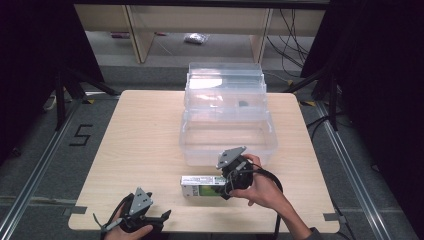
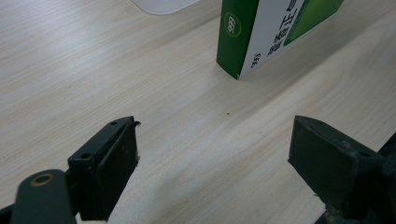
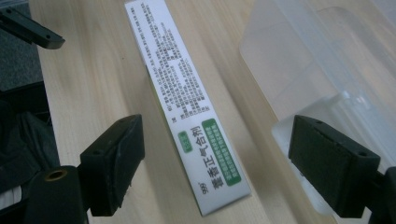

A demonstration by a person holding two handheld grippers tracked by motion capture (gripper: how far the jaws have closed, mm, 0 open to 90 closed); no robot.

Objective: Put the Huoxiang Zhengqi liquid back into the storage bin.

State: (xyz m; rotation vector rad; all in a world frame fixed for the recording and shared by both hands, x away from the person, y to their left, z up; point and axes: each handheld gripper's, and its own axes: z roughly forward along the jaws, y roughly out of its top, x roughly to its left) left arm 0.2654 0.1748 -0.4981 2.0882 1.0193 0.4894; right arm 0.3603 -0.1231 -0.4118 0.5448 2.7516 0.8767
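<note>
Black jaws of the right gripper (image 3: 215, 168) rise closest to the lens in the right gripper view, spread wide with nothing between them but air, and the box lies on the table straight below that gap. Largest on the wooden table (image 1: 145, 145) is the clear plastic bin (image 1: 227, 135), its lid thrown back, standing just beyond the box. Next in size, the green and white carton (image 3: 191, 112) lies flat near the front edge, its long axis running left to right in the high view, and running away from the camera in the right gripper view, so the jaws straddle its narrow width. Of the two, the right gripper is plainly nearer, poised over the carton's right end. Down at the front left, the left gripper (image 1: 142, 217) rests low by the table edge, jaws also apart, with the carton's end some way ahead of it; I judge the pickup falls to the right hand
</note>
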